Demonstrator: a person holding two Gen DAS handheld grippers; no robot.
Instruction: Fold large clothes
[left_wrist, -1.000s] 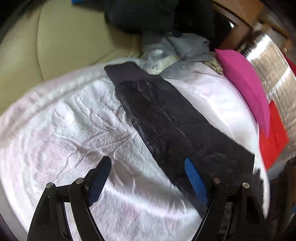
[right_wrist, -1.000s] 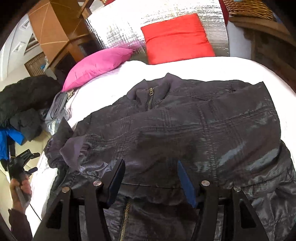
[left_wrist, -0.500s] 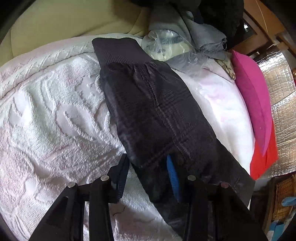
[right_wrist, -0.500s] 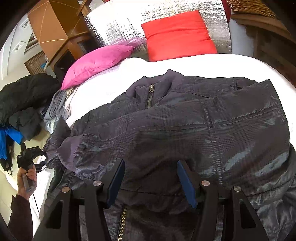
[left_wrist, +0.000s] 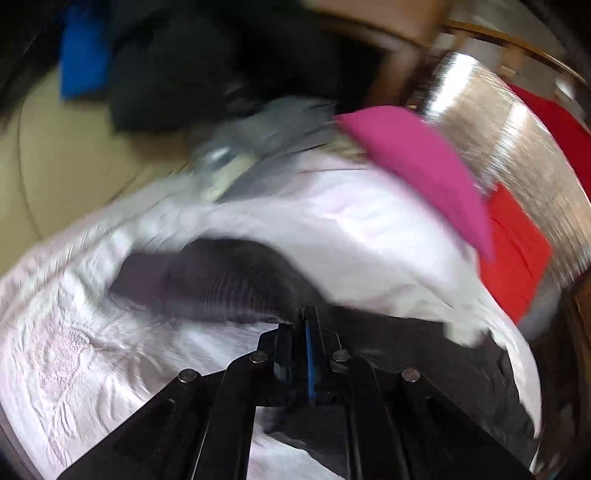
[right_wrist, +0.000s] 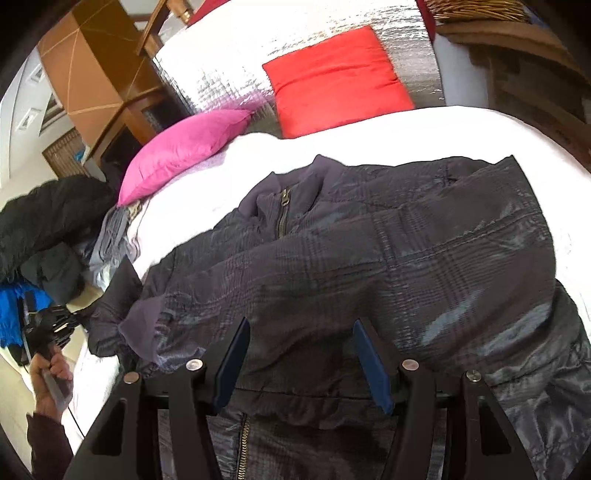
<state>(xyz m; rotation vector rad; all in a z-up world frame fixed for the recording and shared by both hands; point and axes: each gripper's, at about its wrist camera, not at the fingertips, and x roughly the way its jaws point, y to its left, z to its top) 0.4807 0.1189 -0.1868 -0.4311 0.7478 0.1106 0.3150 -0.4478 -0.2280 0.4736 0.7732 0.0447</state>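
A dark checked jacket lies spread on a white bed, collar and zip toward the pillows. One sleeve is folded across its front. My right gripper is open and hovers just above the jacket's lower front, empty. In the blurred left wrist view my left gripper is shut on the jacket's other sleeve, which is lifted and curls off the bedspread. The left gripper also shows in the right wrist view, at the bed's left edge with the sleeve in it.
A pink pillow and a red pillow lean on a silver headboard. A pile of dark, grey and blue clothes lies on a beige seat left of the bed. Wooden furniture stands behind.
My left gripper came down over the flat sleeve, closed on it and now lifts and swings it. My right gripper stays open over the jacket's front, barely moved.
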